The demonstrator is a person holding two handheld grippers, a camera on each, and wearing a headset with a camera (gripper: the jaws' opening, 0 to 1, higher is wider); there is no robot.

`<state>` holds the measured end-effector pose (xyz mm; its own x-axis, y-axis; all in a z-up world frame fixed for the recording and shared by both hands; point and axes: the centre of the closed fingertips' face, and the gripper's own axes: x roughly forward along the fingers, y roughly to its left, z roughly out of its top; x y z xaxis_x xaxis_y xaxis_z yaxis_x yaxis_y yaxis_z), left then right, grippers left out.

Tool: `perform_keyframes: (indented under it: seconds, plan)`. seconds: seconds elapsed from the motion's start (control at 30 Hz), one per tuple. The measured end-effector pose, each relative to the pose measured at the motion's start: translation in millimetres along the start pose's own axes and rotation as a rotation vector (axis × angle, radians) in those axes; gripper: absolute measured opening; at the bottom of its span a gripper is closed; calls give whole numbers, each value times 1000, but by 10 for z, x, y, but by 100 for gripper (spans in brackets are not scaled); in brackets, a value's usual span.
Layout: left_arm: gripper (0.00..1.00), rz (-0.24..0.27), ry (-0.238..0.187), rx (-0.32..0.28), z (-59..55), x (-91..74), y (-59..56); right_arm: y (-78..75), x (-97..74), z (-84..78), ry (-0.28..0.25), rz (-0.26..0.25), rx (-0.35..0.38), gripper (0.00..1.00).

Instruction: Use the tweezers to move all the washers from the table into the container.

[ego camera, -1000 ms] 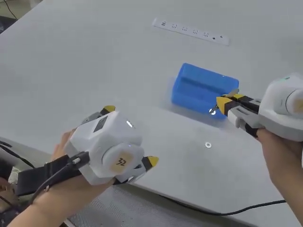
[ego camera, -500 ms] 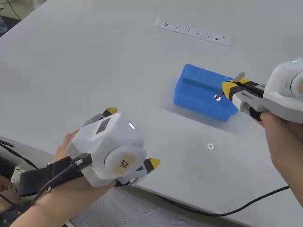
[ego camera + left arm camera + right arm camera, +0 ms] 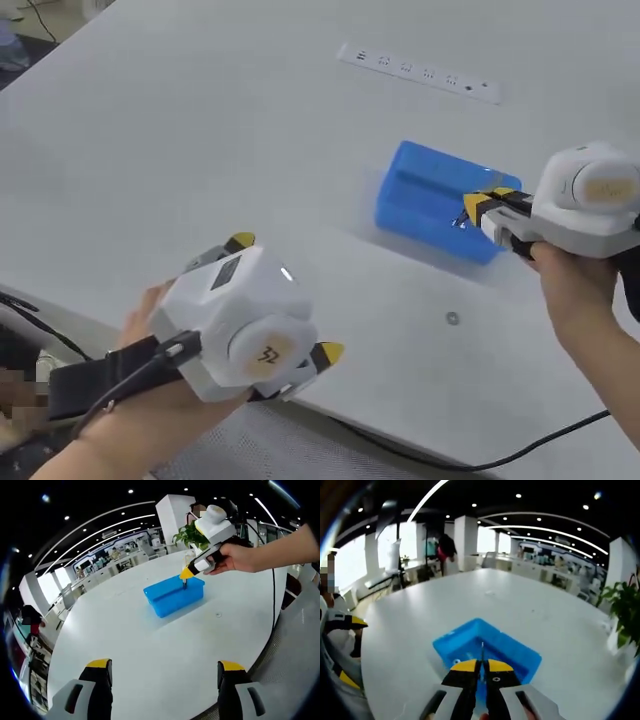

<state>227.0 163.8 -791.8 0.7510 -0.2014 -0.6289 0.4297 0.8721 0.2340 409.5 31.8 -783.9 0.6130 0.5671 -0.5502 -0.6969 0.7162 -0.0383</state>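
We are working in a large open-plan office: round ceiling lights (image 3: pixel 517 495) and long light strips (image 3: pixel 540 529) are shining overhead, white columns (image 3: pixel 466 542) are standing among rows of desks (image 3: pixel 540 570), and a potted plant (image 3: pixel 620 610) is growing beside our broad white table (image 3: pixel 200 150), with a power strip (image 3: pixel 420 73) lying on it.

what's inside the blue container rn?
The tweezers, held in the right gripper, dip into the blue container. A pale speck on its floor may be a washer. The gripper's jaws cover the near floor.
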Motion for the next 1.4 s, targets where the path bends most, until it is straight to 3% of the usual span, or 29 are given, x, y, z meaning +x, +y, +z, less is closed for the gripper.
perform_keyframes:
  seconds: [0.27, 0.63, 0.93, 1.4]
  plan:
    - [88, 2, 4, 1, -5, 2, 5, -23, 71, -156, 21, -5, 18, 2]
    - [88, 3, 6, 7, -5, 7, 5, -85, 64, -166, -9, -20, 39, 2]
    - [88, 5, 5, 7, -2, 7, 10, -87, 66, -141, 7, -20, 72, 3]
    - [88, 0, 3, 15, -1, 7, -11, -40, -373, 130, -83, -26, 77, 3]
